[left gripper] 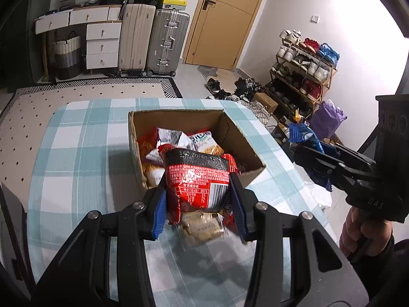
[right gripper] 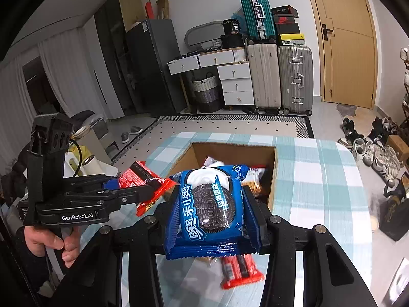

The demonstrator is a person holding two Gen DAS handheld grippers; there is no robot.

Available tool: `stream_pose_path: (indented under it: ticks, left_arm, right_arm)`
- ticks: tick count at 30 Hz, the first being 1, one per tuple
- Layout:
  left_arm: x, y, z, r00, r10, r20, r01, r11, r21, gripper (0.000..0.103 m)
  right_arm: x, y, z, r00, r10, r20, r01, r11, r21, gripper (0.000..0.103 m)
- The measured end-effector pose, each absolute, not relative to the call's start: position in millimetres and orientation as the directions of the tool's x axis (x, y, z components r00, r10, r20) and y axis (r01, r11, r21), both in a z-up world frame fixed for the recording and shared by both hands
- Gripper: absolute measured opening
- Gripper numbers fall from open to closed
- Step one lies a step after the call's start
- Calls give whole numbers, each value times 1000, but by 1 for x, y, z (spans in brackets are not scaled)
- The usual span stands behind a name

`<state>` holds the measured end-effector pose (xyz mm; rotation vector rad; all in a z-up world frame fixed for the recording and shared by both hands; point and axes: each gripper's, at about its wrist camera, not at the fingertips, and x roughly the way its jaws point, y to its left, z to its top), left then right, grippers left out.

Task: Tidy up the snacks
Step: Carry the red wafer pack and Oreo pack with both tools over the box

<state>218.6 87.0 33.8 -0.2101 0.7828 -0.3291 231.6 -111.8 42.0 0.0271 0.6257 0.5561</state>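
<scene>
My left gripper point(left gripper: 198, 192) is shut on a red snack packet point(left gripper: 198, 179) and holds it above the table, just before the near edge of an open cardboard box point(left gripper: 179, 116) with several snack packets inside. My right gripper point(right gripper: 211, 204) is shut on a blue Oreo packet point(right gripper: 208, 204), raised in front of the same box point(right gripper: 230, 151). In the left wrist view the right gripper point(left gripper: 306, 153) shows at the right with the blue packet point(left gripper: 301, 133). In the right wrist view the left gripper point(right gripper: 143, 189) shows at the left with the red packet point(right gripper: 138, 176).
The table has a teal and white checked cloth point(left gripper: 84, 140). A clear biscuit packet point(left gripper: 202, 227) lies on it below the left gripper, and a red packet point(right gripper: 240, 271) lies below the right gripper. Suitcases point(left gripper: 153, 38), drawers and a shoe rack point(left gripper: 301, 69) stand beyond.
</scene>
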Motion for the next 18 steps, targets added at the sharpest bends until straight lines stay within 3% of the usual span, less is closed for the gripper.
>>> stream_pose_path:
  ticks: [18]
  left_arm:
    - [321,78,57,657,-327,-679,191,944,-269,40]
  right_arm:
    - [310,-84,71,686,510,-519,-510,846,158,45]
